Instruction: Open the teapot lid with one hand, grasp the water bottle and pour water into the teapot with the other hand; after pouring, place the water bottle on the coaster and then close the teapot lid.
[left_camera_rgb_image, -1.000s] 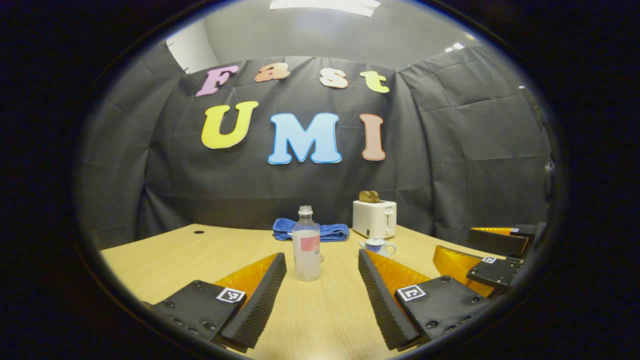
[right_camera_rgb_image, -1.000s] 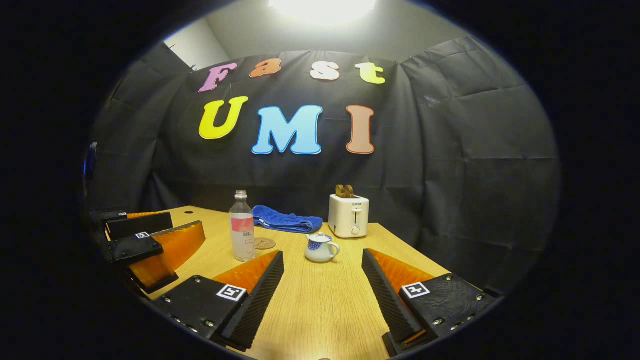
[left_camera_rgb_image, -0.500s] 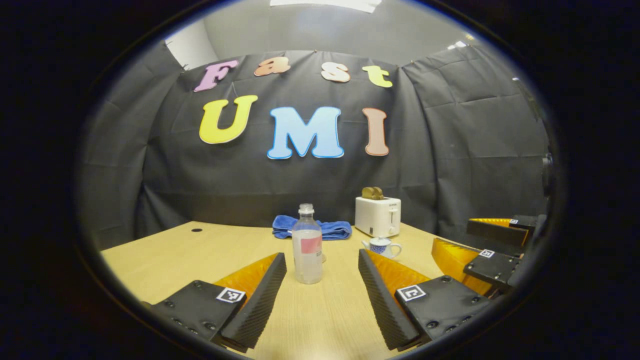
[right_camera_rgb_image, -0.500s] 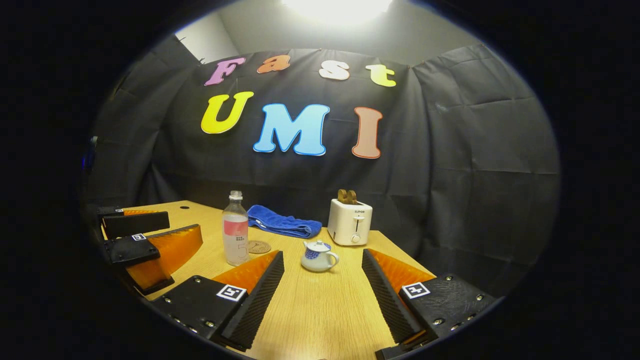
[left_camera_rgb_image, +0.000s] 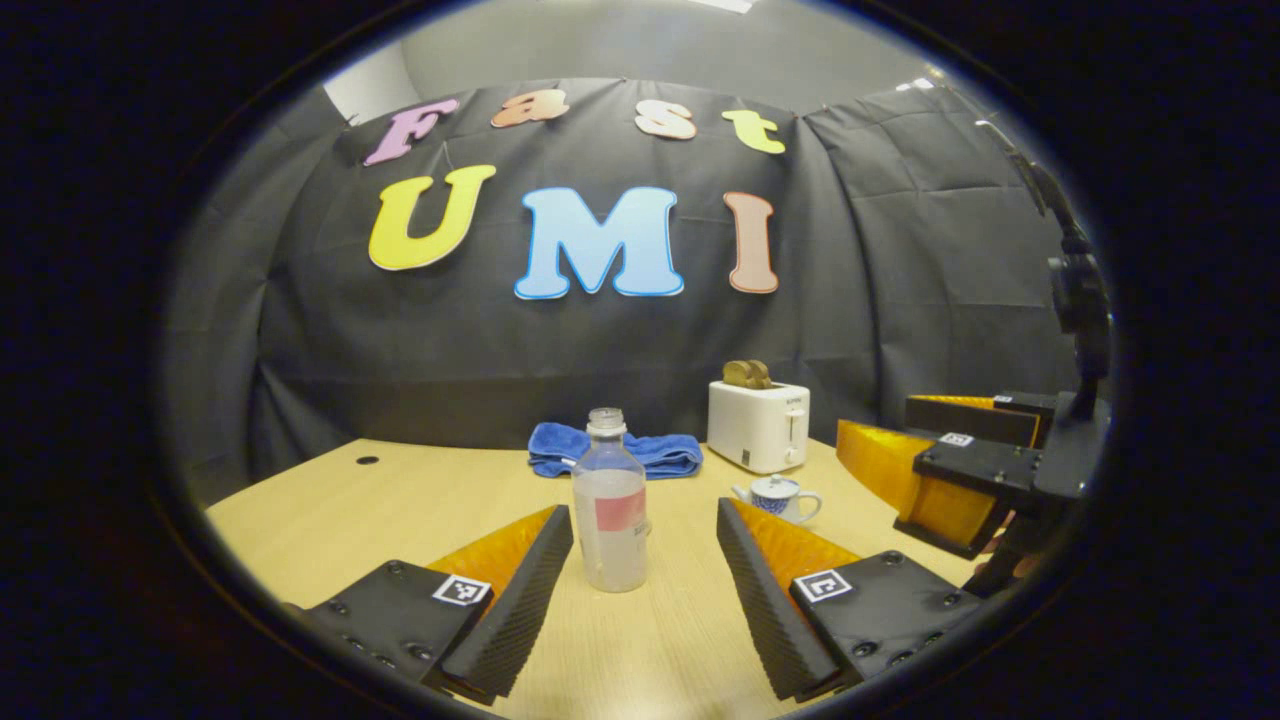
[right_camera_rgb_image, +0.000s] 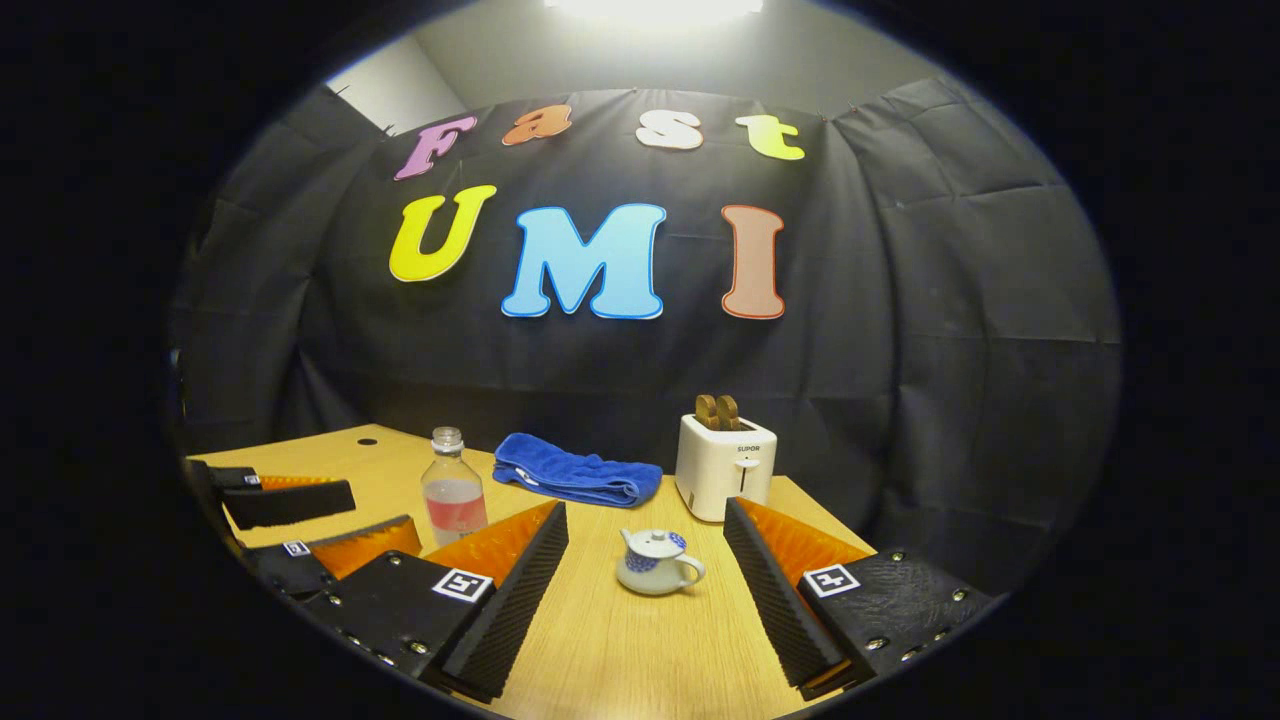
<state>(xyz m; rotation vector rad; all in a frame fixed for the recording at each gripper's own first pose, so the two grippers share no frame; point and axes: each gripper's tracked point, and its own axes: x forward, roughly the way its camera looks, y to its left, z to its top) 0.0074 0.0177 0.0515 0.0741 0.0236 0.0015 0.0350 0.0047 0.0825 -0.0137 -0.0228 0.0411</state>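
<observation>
A clear water bottle (left_camera_rgb_image: 610, 512) with a pink label and no cap stands upright on the wooden table (left_camera_rgb_image: 330, 505). It is just ahead of my open left gripper (left_camera_rgb_image: 642, 518), in line with the gap between the fingers. A small white-and-blue teapot (right_camera_rgb_image: 655, 562), lid on, sits ahead of my open right gripper (right_camera_rgb_image: 645, 510), centred between its fingers and not touched. In the left gripper view the teapot (left_camera_rgb_image: 778, 495) sits right of the bottle, with the right gripper (left_camera_rgb_image: 885, 425) beyond it. The right gripper view has the bottle (right_camera_rgb_image: 453, 495) and the left gripper (right_camera_rgb_image: 310, 515) at left.
A white toaster (right_camera_rgb_image: 722, 465) holding two slices stands behind the teapot near the back edge. A folded blue towel (right_camera_rgb_image: 575, 470) lies left of it against the black cloth wall. The table's right edge runs close past the toaster. A small dark hole (left_camera_rgb_image: 367, 461) marks the far left.
Both grippers moved forward over the table. The bottle is nearer the left gripper's fingers, and the teapot now sits centred ahead of the right gripper instead of off to its left.
</observation>
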